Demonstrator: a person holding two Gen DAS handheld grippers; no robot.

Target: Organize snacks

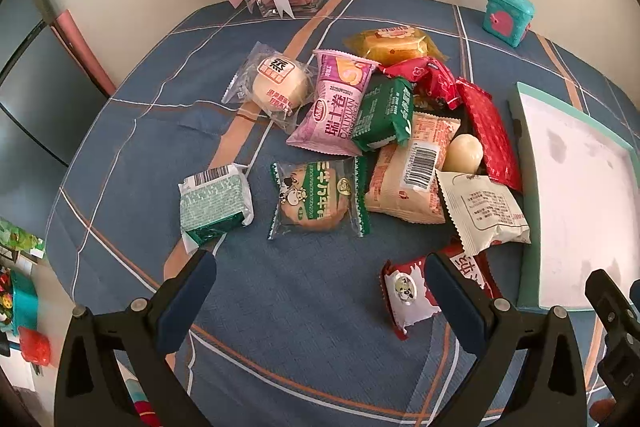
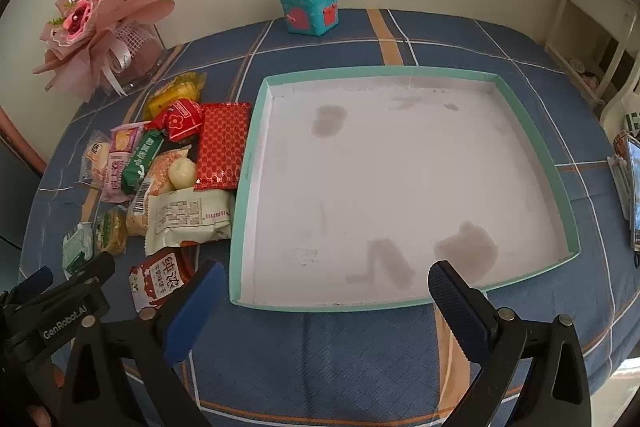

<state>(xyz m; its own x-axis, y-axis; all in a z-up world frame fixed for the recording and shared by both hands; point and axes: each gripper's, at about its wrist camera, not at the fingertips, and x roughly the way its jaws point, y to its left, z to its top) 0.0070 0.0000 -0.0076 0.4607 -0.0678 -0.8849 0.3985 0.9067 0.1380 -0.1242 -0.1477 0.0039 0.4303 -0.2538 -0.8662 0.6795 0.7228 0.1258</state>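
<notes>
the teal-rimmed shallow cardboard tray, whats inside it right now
Nothing is inside the teal-rimmed shallow cardboard tray: only its bare white floor with grey-brown stains. The wrapped snacks all lie outside, on the blue plaid tablecloth. No part of the floor is covered.

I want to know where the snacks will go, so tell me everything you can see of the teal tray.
The teal tray is a shallow, square box, seemingly cardboard, with a thin teal rim and low walls around a white floor marked by several greyish stains. It lies flat on the blue plaid tablecloth, open side up, holding no snacks. The pile of snacks sits beside its left edge; a red patterned packet lies right against that wall. Neither gripper touches it.
</notes>
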